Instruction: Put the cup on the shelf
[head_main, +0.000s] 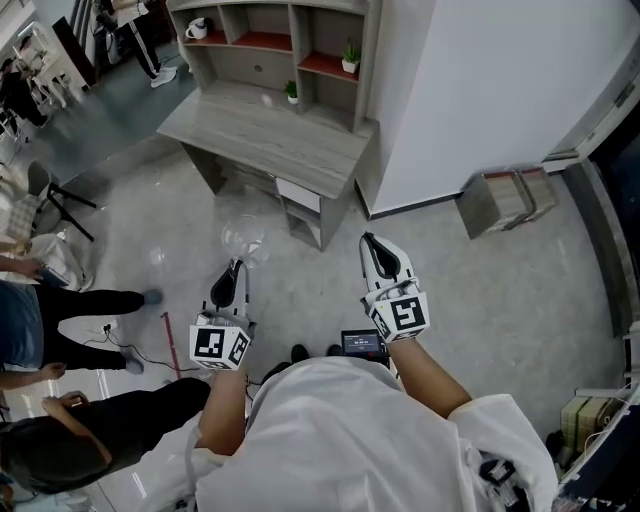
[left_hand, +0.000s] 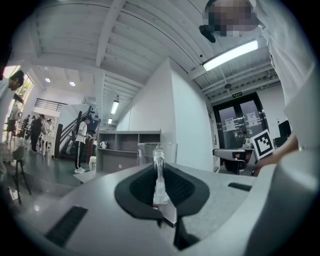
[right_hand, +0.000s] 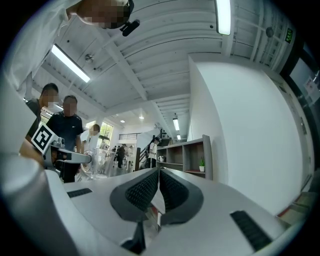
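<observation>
Cup (head_main: 243, 238), clear glass: wall pinched between the jaws of the left gripper (head_main: 236, 270), held aloft. Right gripper (head_main: 372, 243): jaws pressed together, empty. Shelf (head_main: 262, 42): twelve o'clock, well apart, above desk (head_main: 270, 135). Status: gripped; carry and placement outstanding.

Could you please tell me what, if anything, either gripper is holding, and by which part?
The left gripper pinches the clear glass cup by one side of its wall; the right gripper has its jaws shut on nothing.

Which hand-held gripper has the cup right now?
The left hand-held gripper: it is shut on the rim of the clear cup. The right hand-held gripper is closed with nothing between its jaws.
</observation>
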